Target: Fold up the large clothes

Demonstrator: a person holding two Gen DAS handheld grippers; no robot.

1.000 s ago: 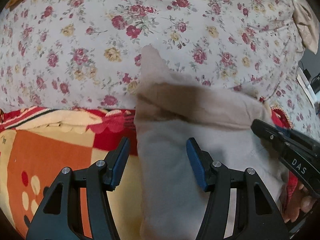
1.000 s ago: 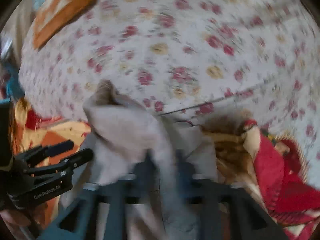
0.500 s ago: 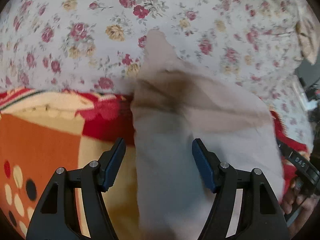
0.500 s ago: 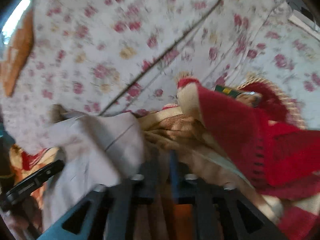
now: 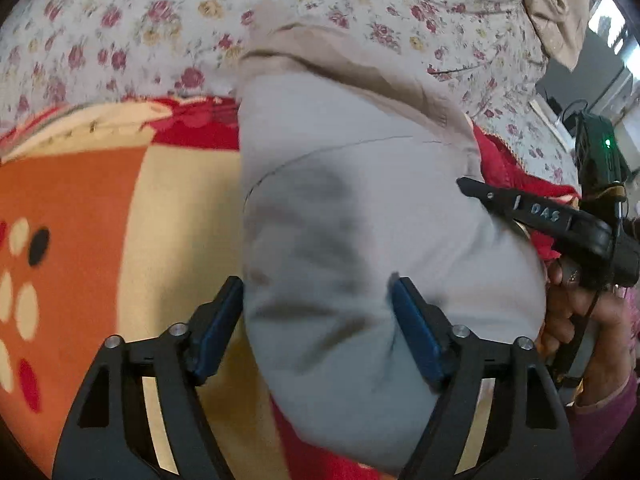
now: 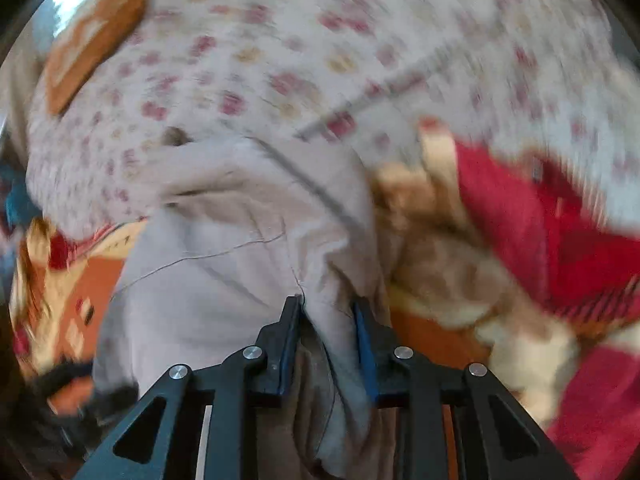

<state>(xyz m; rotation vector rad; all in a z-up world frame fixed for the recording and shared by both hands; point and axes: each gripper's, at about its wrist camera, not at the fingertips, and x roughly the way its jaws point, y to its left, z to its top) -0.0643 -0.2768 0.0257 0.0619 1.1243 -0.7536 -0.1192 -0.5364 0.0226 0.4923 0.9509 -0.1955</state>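
- One grey garment (image 5: 352, 220), folded over on itself, lies on a bed, across one red, orange and cream blanket (image 5: 80, 200) and against one flowered sheet (image 5: 120, 40); its beige lining shows along the far fold.
- Two grippers are at work, one in each of a person's hands.
- Left gripper (image 5: 316, 332): blue pads spread wide and just opened further, straddling the near end of the garment; the cloth bulges between them, its left edge at the left pad, and no pinch shows.
- Right gripper (image 6: 328, 336): jaws set narrow, having just closed a little after opening, with a ridge of the garment's right edge standing between the pads; motion blur leaves it unclear whether they press on it.
- In the left view, the right gripper's black finger lies at the garment's right side, held by one hand (image 5: 576, 312) in a purple sleeve.
- One beige cloth (image 5: 552, 12) hangs at the bed's far right corner.
- No containers appear.
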